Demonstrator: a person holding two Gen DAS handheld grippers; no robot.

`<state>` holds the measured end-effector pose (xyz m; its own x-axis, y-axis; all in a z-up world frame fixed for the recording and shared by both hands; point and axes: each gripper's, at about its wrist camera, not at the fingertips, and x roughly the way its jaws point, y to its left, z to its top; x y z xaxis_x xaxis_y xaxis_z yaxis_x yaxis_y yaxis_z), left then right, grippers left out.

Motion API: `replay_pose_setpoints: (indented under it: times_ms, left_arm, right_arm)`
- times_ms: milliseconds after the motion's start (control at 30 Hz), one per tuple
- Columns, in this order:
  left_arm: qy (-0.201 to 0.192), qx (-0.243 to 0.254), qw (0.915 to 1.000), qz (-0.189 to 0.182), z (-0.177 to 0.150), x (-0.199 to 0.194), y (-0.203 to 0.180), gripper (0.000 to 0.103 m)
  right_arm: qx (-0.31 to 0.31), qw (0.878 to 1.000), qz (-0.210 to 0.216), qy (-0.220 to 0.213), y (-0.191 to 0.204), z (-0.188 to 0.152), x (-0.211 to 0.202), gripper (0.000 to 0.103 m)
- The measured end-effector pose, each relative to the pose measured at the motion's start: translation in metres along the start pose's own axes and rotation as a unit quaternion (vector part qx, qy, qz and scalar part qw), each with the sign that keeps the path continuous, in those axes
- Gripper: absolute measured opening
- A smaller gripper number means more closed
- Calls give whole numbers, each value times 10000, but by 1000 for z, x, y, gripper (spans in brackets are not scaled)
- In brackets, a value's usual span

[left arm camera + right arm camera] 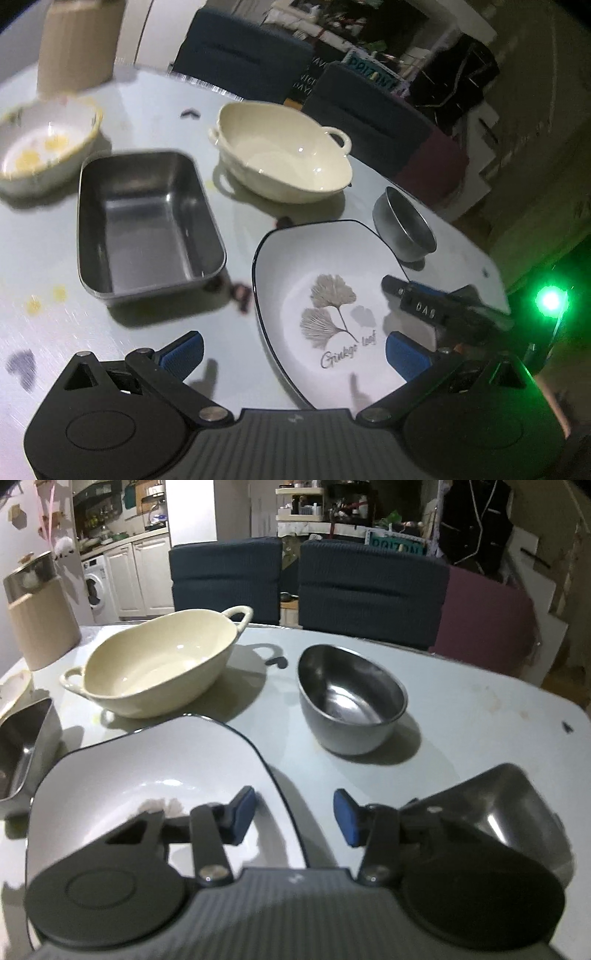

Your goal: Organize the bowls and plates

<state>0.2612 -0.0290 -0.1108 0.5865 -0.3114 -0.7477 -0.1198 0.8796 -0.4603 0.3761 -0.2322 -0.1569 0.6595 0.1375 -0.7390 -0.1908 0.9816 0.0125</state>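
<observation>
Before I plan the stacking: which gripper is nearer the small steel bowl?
Right. The right gripper straddles the white plate's edge just below the small steel bowl; the left gripper sits at the plate's far side.

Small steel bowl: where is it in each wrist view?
Left wrist: small steel bowl right of centre, just past the ginkgo plate's far right corner.
Right wrist: upper centre, right of the plate.
Shared landmark: cream two-handled dish, behind the plate.

White black-rimmed plate (pixel 332 266) bears grey ginkgo leaves; handled bowl (pixel 159 668) is cream.
</observation>
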Motion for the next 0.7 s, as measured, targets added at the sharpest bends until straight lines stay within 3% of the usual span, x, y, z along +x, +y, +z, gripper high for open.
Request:
replay_pose_setpoints:
  times_ms: [67, 233, 433, 600, 700]
  left_arm:
    - [82, -149, 9998, -84, 2, 4, 5, 103]
    - [304, -272, 9991, -116, 6, 10, 9, 101]
    - [186, -306, 9992, -194, 8, 13, 12, 78]
    - [177, -235, 9995, -58, 12, 20, 18, 51]
    - [257, -291, 9992, -83, 13, 24, 23, 46]
  right_arm:
    - [-69, 9998, 186, 45, 3, -2, -1, 33]
    - [-78, 9999, 91, 80, 3, -2, -3, 29]
    - [-41, 9992, 208, 327, 3, -10, -13, 22]
    - [36, 9981, 263, 556, 7, -18, -24, 19]
    - [62, 9971, 321, 690, 9, -23, -30, 19]
